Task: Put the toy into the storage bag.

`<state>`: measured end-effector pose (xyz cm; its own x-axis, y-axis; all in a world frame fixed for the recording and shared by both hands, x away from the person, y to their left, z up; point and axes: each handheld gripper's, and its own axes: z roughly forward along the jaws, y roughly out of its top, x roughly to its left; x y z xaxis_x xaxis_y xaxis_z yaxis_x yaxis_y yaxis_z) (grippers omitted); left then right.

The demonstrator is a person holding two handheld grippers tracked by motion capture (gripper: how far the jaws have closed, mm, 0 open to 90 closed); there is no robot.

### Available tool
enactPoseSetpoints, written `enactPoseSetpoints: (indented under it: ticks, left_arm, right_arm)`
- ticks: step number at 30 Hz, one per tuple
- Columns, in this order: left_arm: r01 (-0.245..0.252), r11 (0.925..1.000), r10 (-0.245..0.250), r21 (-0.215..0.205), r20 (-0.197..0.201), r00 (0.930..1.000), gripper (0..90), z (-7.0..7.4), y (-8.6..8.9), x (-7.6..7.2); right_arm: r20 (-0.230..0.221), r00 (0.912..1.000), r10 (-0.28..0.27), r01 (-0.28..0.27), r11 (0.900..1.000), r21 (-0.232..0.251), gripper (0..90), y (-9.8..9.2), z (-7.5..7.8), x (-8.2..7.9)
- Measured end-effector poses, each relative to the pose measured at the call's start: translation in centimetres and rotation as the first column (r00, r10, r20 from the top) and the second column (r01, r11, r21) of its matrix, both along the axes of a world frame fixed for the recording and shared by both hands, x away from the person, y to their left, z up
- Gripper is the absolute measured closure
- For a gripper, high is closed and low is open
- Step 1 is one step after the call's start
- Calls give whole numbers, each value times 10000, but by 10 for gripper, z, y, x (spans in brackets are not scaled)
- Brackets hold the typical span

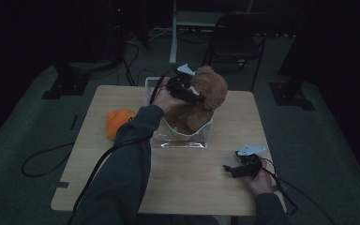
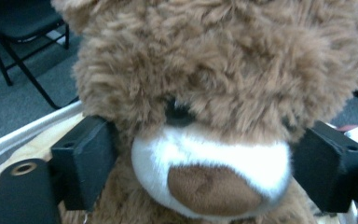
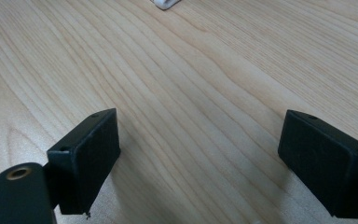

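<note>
The brown teddy bear (image 1: 205, 96) sits in the clear box (image 1: 183, 139) at the far middle of the table (image 1: 197, 183). The left gripper (image 2: 193, 163) has its jaws spread on both sides of the bear's muzzle; if the pads still press the fur is not clear. The right gripper (image 3: 205, 158) rests near the table's right edge, jaws spread wide over bare wood.

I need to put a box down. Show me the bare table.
Bare wood lies between the clear bin and the right hand-held gripper, and along the near edge of the table. The far middle is crowded: teddy bear, left hand-held gripper, orange plush.
</note>
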<state>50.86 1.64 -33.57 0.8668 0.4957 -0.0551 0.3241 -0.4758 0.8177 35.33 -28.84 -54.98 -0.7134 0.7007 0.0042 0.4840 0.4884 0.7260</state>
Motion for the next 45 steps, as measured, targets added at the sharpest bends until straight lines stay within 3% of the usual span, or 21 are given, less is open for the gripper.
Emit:
enactPoseSetpoints:
  ticks: [4, 5, 7, 13, 16, 17, 21, 25, 30, 32, 36, 38, 39, 43, 45]
  left_arm:
    - [-2, 9999, 0, 120, 157, 9999, 142, 0, -3, 0]
    - [183, 9996, -182, -207, 58, 9998, 100, 1, -2, 1]
    - [218, 9979, -223, -609, -67, 9997, 100, 3, -1, 2]
    - [43, 9935, -71, -1136, -242, 9997, 93, 2, -6, 5]
    - [-79, 9926, 81, -1215, 7, 10000, 82, 2, -9, 3]
    - [-182, 9904, 240, -1371, 407, 9989, 82, 3, -10, 1]
    - [-312, 9877, 423, -1532, 698, 9967, 82, 4, -11, -1]
    - [-370, 9787, 569, -2022, 935, 9940, 75, 6, -11, -4]
    - [-365, 9881, 507, -1497, 921, 9945, 82, 3, -16, -5]
    - [-387, 9895, 507, -1395, 836, 9952, 154, 3, -16, -5]
    - [-265, 9990, 295, -348, 895, 9955, 222, 9, -17, -12]
    - [-262, 9996, 274, -144, 918, 9954, 241, 10, -17, -13]
    - [-176, 9997, 161, 175, 869, 9961, 249, 7, -14, -14]
    - [78, 9985, -113, 544, 650, 9978, 281, 2, -11, -16]
    - [633, 9906, -695, 1214, 474, 9965, 287, -3, -13, -21]
  right_arm:
    - [-1, 10000, 1, -1, 10000, 2, 120, 0, 0, 0]
    - [5, 10000, 11, -11, 10000, -2, 120, 0, 0, 0]
    - [8, 10000, 12, -12, 10000, -2, 120, 0, 0, 0]
    - [4, 10000, 15, -15, 10000, 2, 120, 0, 0, 0]
    - [3, 10000, 15, -15, 10000, 3, 120, 0, 0, 0]
    - [6, 10000, 16, -16, 10000, 1, 120, 0, 0, 0]
    - [7, 10000, 15, -15, 10000, -3, 120, 0, 0, 0]
    - [8, 10000, 16, -16, 10000, -4, 120, 0, 0, 0]
    - [9, 10000, 16, -16, 10000, -5, 120, 0, 0, 0]
    - [10, 10000, 16, -16, 10000, -5, 120, 0, 0, 0]
    - [9, 10000, 16, -16, 10000, -5, 120, 0, 0, 0]
    - [10, 10000, 17, -17, 10000, -4, 120, 0, 0, 0]
    - [7, 10000, 21, -21, 10000, -9, 120, 0, 0, 0]
    - [8, 10000, 15, -15, 10000, -9, 120, 0, 0, 0]
    - [10, 10000, 16, -16, 10000, -9, 120, 0, 0, 0]
